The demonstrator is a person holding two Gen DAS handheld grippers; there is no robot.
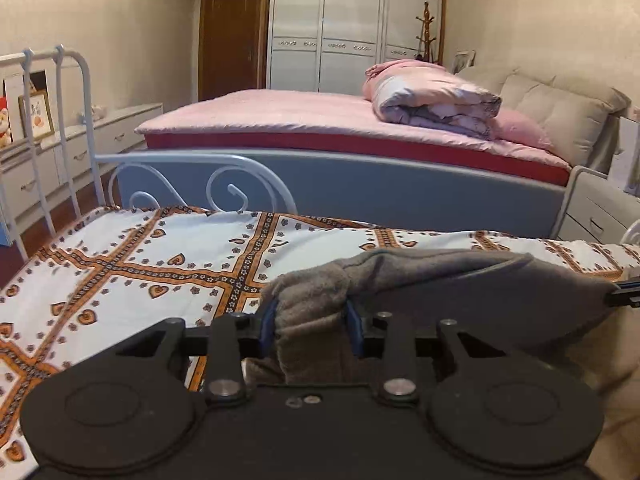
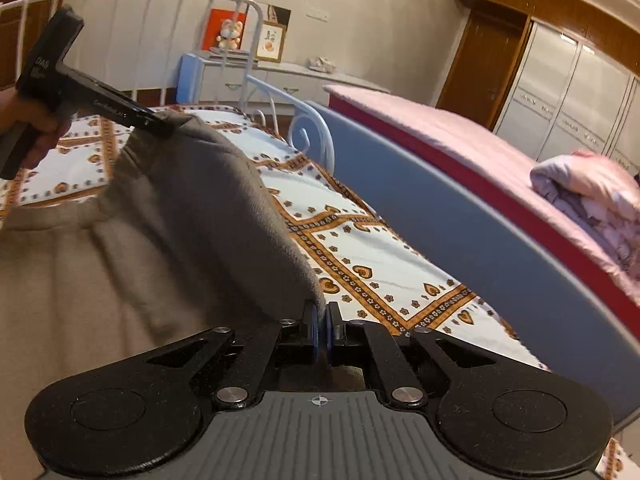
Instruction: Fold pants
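The grey-brown pants [image 1: 460, 288] lie on a bed with a white sheet patterned in orange hearts [image 1: 132, 264]. My left gripper [image 1: 310, 320] is shut on a bunched edge of the pants and holds it lifted above the sheet. My right gripper [image 2: 321, 326] is shut on another edge of the pants [image 2: 208, 208]. The fabric stretches raised between the two grippers. The left gripper also shows in the right wrist view [image 2: 160, 124], clamped on the far corner. The rest of the pants spreads flat at the left of that view [image 2: 60, 280].
A white metal bed frame [image 1: 60, 120] with curled rails borders the patterned bed. Beyond it stands a second bed with a pink cover [image 1: 300, 120] and a rolled quilt [image 1: 432, 96]. A white wardrobe [image 1: 352, 32] and low drawers [image 1: 100, 136] line the walls.
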